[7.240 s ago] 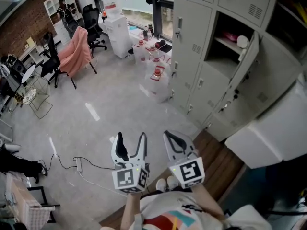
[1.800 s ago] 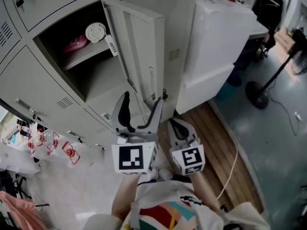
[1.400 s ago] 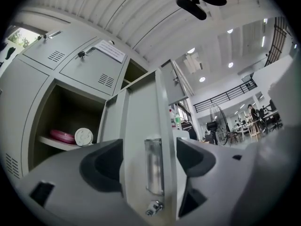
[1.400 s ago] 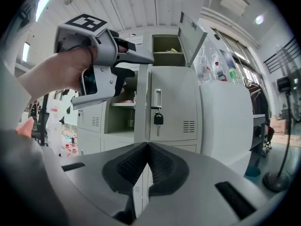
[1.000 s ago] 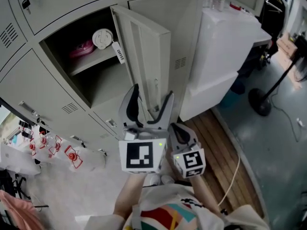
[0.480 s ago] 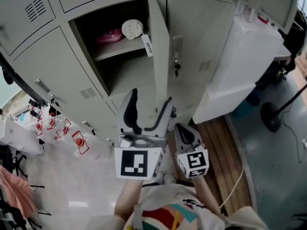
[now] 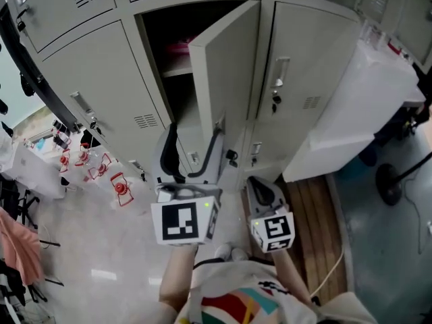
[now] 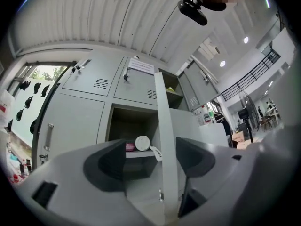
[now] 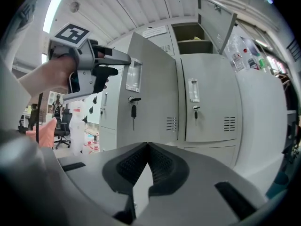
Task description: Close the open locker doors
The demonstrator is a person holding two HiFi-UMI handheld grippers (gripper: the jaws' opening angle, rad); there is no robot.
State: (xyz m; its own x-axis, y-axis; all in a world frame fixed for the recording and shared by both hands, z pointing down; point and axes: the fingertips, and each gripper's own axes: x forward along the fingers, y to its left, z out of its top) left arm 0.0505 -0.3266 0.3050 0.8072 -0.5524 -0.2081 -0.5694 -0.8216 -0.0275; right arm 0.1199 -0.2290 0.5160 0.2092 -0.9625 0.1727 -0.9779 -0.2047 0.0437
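Pale grey steel locker bank (image 7: 101,66) filled the head view. Its mid-row grey sheet-metal door (image 7: 226,66) stood roughly half open, hinged on its right with the free edge towards the person.

Judgement: the panel was light, stiff and free on its hinges, so no grip was needed. A flat push on the outer face near the free edge, far from the hinge, should do it. It could bounce off the latch.

- **Door look:** plain outer face with vent slots, a label holder and a key in the lock (image 9: 133,109).
- **Top row:** another door (image 9: 216,18) was also open.
- **Left gripper (image 7: 192,138):** jaws apart, straddling the door's edge (image 8: 164,149). Contact was unclear.
- **Right gripper (image 7: 260,187):** held low, jaws together, empty.
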